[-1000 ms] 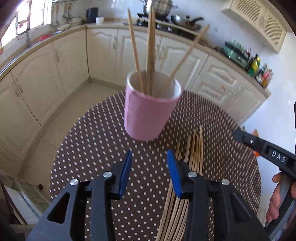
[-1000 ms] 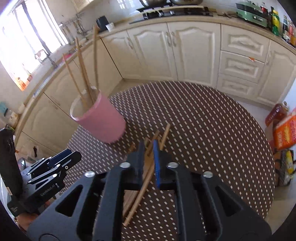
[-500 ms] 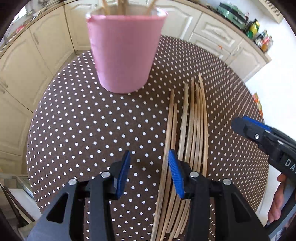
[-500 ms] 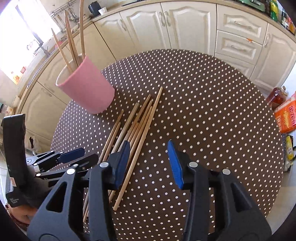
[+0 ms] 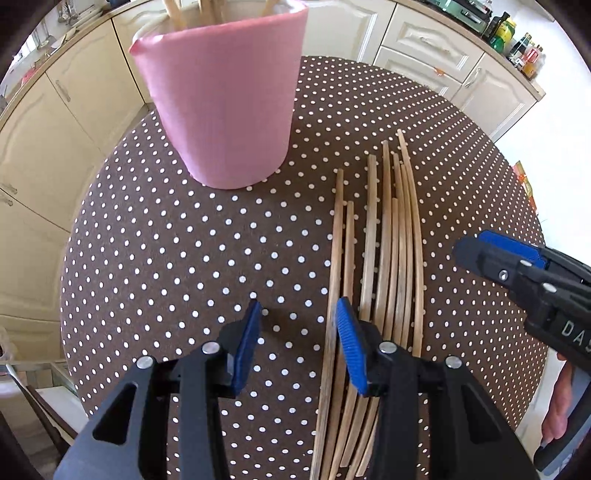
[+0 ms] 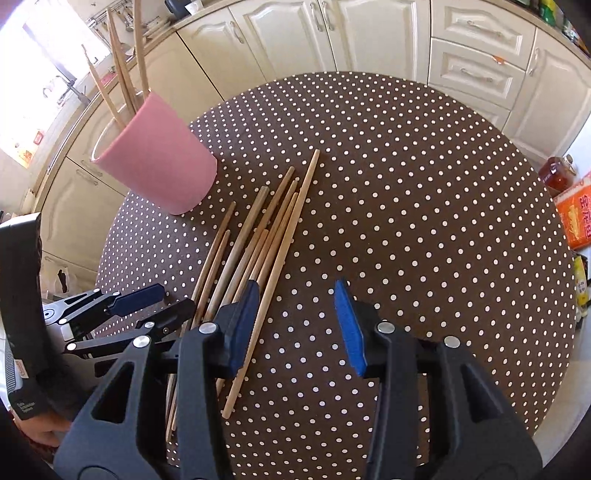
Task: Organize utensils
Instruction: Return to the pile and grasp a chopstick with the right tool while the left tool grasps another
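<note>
A pink cup (image 5: 225,99) stands on the brown polka-dot table (image 5: 166,258) with a few wooden chopsticks (image 6: 122,74) upright in it; it also shows in the right wrist view (image 6: 159,162). Several loose chopsticks (image 5: 388,240) lie side by side to the cup's right, also seen in the right wrist view (image 6: 258,243). My left gripper (image 5: 297,343) is open and empty, low over the table just left of the pile. My right gripper (image 6: 295,321) is open and empty, just right of the pile's near ends; it also shows in the left wrist view (image 5: 498,258).
Cream kitchen cabinets (image 6: 369,40) and a counter ring the round table. Bottles and a green appliance (image 5: 469,14) stand on the counter. An orange bag (image 6: 580,218) and a bottle (image 6: 557,173) sit on the floor beyond the table's right edge.
My right gripper has opened and drawn back from the chopsticks. My left gripper has dropped lower and closer to the table, so the cup now stands high in its view.
</note>
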The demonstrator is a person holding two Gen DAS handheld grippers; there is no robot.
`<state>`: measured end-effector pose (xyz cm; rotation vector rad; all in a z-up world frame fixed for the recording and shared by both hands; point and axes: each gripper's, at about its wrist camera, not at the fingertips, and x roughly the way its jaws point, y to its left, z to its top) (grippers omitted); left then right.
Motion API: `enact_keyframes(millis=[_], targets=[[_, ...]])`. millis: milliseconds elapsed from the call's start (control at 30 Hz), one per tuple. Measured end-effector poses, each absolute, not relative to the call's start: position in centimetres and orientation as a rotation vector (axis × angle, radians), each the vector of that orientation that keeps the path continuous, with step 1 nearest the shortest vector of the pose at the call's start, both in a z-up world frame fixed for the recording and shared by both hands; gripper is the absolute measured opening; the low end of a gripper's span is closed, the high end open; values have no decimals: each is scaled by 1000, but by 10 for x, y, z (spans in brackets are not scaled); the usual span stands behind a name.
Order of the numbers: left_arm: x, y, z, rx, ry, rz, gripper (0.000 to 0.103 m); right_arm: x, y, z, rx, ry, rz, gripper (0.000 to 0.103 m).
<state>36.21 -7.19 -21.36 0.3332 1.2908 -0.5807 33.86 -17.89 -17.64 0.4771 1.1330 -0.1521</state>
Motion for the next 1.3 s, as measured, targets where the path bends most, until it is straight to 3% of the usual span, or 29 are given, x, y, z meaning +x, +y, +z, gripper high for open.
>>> enact_keyframes(millis=[400, 767, 1200, 1267, 1300], targets=[[370, -71, -215, 312, 1325, -548, 42, 382, -169, -197, 499, 1250, -195, 43], [368, -73, -216, 317, 1306, -562, 42, 415, -125, -204, 324, 1289, -260, 42], [373, -83, -217, 346, 1329, -551, 42, 441, -124, -203, 277, 1391, -277, 32], [373, -86, -215, 330, 1344, -567, 31, 450, -122, -200, 257, 1412, -271, 19], [373, -87, -215, 309, 1359, -585, 20, 453, -122, -200, 250, 1421, -268, 16]])
